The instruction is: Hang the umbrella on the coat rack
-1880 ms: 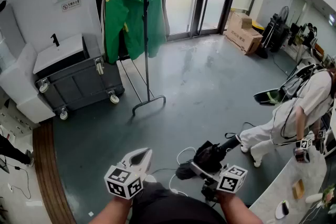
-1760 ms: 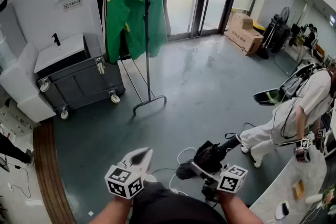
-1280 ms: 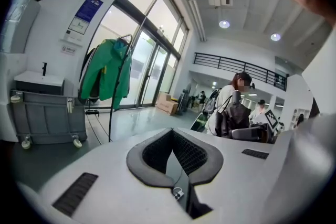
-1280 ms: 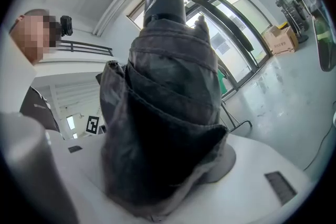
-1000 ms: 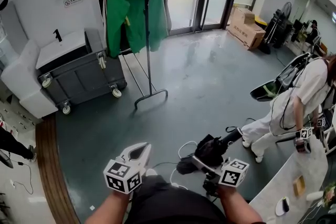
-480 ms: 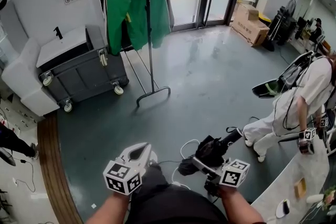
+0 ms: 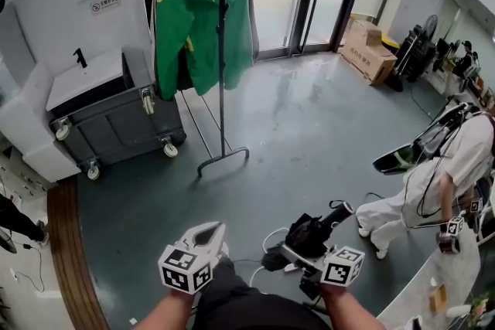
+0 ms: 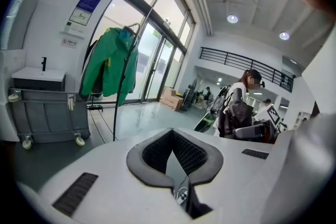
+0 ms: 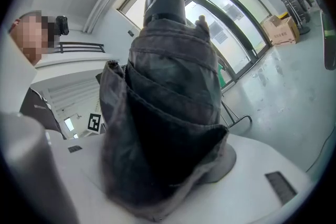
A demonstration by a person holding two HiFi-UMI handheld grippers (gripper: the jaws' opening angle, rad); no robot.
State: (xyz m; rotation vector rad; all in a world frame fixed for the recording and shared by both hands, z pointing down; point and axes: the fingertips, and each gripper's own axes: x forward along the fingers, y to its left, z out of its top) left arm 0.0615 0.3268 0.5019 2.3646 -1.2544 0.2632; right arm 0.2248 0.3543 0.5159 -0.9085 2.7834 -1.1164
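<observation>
nearest, the right gripper (image 7: 303, 251) stands wide, clamped on the folded black umbrella (image 9: 168, 113). its long axis runs out along the jaws, stubby handle end farthest from the hand. the left gripper (image 7: 203, 237) beside it is closed on nothing. the coat rack (image 7: 222, 66), hung with green jackets (image 7: 203, 19), stands well apart across the floor, ahead and left of the umbrella, on the left gripper's side.

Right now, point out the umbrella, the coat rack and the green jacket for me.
umbrella (image 7: 308, 234), head view, on its folded dark fabric.
coat rack (image 7: 222, 124), head view, on the upright pole.
green jacket (image 7: 197, 35), head view, on the front panel.
</observation>
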